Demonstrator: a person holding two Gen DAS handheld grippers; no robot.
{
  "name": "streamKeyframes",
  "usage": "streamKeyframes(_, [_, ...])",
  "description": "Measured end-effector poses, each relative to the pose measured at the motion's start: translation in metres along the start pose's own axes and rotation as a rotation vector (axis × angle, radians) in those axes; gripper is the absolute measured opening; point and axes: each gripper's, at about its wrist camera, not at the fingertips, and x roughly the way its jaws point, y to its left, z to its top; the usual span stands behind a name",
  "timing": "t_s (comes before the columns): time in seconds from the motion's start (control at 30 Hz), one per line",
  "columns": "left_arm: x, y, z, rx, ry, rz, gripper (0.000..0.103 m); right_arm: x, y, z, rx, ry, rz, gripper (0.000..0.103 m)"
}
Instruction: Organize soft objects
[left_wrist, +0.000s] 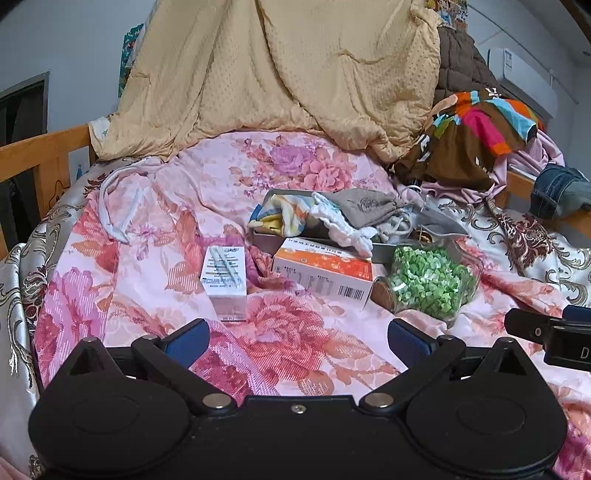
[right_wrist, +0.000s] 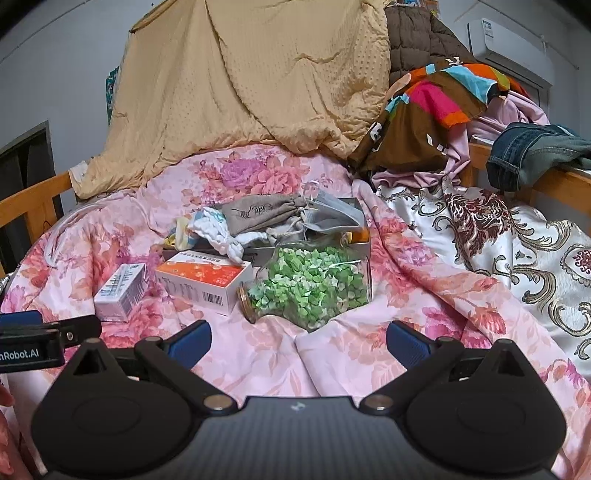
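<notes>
On the pink floral bedspread (left_wrist: 177, 206) lies a grey metal box (left_wrist: 269, 238) heaped with soft things: a striped cloth (left_wrist: 280, 216), a white knitted piece (left_wrist: 343, 229), a grey drawstring pouch (left_wrist: 364, 208). The same pouch (right_wrist: 258, 216) and white piece (right_wrist: 221, 236) show in the right wrist view. My left gripper (left_wrist: 298, 341) hovers open near the bed's front, well short of the box. My right gripper (right_wrist: 298, 341) is open too, empty, just in front of the jar (right_wrist: 314, 284) of green bits.
A white carton (left_wrist: 224, 280), an orange carton (left_wrist: 325, 271) and the jar (left_wrist: 432, 280) lie before the box. A tan quilt (left_wrist: 280, 70) hangs behind. Colourful clothes (left_wrist: 476, 125), jeans (right_wrist: 532, 155) and wooden rails (left_wrist: 44, 155) bound the bed. A white strap (left_wrist: 122, 206) lies left.
</notes>
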Motion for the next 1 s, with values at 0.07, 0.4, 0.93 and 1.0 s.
streamKeyframes(0.07, [0.0, 0.0, 0.0, 0.0, 0.0, 0.001, 0.102, 0.001, 0.0, -0.001, -0.001, 0.003, -0.001, 0.103])
streamKeyframes(0.4, [0.002, 0.002, -0.001, -0.01, 0.004, 0.004, 0.102, 0.007, 0.0, -0.005, -0.008, 0.012, -0.009, 0.103])
streamKeyframes(0.93, [0.011, -0.003, -0.006, -0.008, 0.013, 0.018, 0.102, 0.015, 0.0, -0.007, -0.014, 0.002, -0.014, 0.103])
streamKeyframes(1.0, [0.011, -0.003, -0.007, -0.01, 0.012, 0.017, 0.102, 0.015, 0.001, -0.008, -0.016, -0.008, -0.014, 0.103])
